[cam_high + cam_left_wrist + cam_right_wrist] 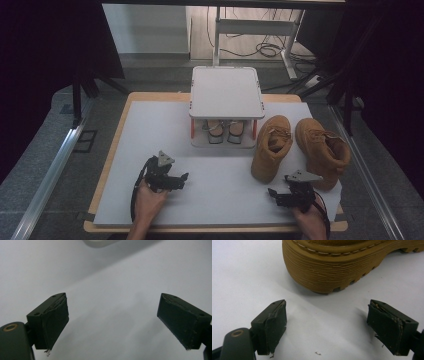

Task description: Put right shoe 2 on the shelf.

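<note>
1. Left black two-jaw gripper rests low over the white table mat, jaws wide, holding nothing.
2. Two tan leather boots stand right of the small white shelf stand.
3. Right black gripper gapes empty near the boot toe; boots look heavy and stiff, so I'd grip the collar.

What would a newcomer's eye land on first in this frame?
Most likely the pair of tan boots standing side by side at the right of the white mat, the only warm colour there. Next, the small two-tier rack at the back centre, with a pair of shoes tucked on its lower shelf. In front, the left gripper and right gripper rest open and empty, the right one near the closer boot's heel.
</note>
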Demonstrator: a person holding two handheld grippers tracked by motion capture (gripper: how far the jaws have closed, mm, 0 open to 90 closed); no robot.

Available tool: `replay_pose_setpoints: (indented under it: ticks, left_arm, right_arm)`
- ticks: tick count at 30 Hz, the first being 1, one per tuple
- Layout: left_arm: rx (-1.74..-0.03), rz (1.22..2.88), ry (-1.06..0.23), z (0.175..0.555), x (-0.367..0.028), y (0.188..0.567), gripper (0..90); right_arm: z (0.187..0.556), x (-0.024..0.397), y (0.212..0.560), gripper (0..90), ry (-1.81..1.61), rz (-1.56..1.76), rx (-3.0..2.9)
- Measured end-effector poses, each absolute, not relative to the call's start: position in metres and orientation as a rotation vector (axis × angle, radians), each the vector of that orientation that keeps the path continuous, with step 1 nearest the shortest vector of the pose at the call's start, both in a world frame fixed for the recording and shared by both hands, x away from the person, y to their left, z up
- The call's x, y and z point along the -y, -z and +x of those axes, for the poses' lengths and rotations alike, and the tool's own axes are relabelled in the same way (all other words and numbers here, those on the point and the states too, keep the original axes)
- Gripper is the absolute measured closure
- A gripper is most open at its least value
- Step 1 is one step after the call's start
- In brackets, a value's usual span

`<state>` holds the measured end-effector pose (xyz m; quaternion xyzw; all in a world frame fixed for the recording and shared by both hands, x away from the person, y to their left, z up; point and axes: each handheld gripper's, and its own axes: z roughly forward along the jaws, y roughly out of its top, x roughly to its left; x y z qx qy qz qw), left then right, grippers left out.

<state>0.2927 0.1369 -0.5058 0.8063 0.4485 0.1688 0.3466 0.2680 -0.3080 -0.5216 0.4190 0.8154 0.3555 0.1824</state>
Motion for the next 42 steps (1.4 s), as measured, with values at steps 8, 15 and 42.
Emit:
replay_pose_setpoints:
  ticks: [8,15,42]
  left_arm:
    - [-1.181,2.121,-0.457,0.288,-0.141,0.516,10.0]
    - [-1.203,2.115,-0.438,0.29,-0.141,0.524,10.0]
    - [-1.198,2.111,-0.447,0.289,-0.141,0.525,10.3]
  right_arm:
    - [0.268,0.308,0.521,15.9,-1.0,1.183,-2.303]
    - [0.268,0.308,0.521,15.6,-1.002,1.186,-2.306]
    - [0.26,0.306,0.513,58.6,-0.995,1.168,-2.283]
